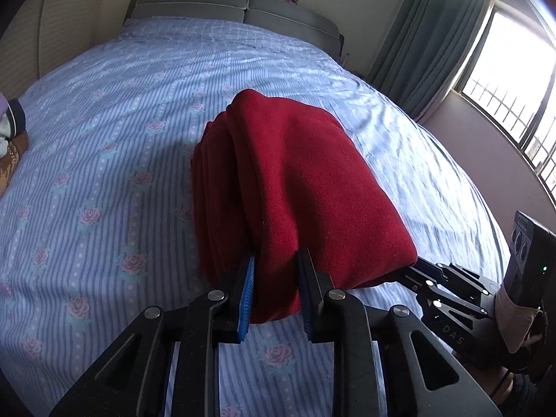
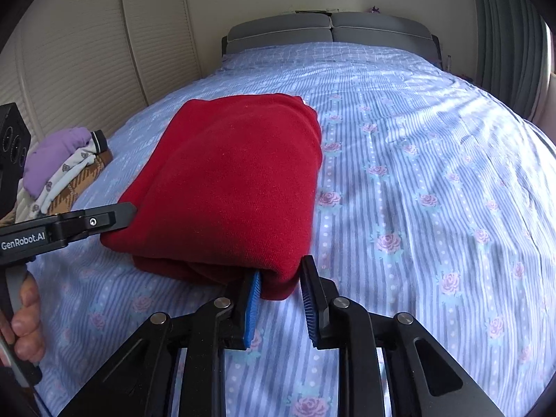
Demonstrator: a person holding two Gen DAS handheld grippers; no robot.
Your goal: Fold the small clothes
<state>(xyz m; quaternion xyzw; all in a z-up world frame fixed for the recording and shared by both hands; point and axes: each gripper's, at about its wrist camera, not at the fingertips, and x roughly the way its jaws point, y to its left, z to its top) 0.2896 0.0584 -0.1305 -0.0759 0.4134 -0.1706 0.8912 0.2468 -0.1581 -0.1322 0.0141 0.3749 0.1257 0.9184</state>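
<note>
A folded red garment (image 1: 299, 187) lies in several layers on the bed. My left gripper (image 1: 276, 278) has its jaws on either side of the garment's near left corner, with fabric filling the gap. My right gripper (image 2: 279, 283) stands around the near right corner (image 2: 278, 278); its left pad touches the cloth, its right pad stands slightly off. The garment fills the middle of the right wrist view (image 2: 236, 173). The right gripper also shows in the left wrist view (image 1: 417, 267), the left one in the right wrist view (image 2: 128, 210).
The bed (image 2: 434, 180) has a blue striped sheet with pink roses. A pile of small clothes (image 2: 66, 166), purple, white and brown plaid, lies at the left edge, also in the left wrist view (image 1: 10, 132). Grey headboard (image 2: 330, 31) behind, window (image 1: 514, 93) right.
</note>
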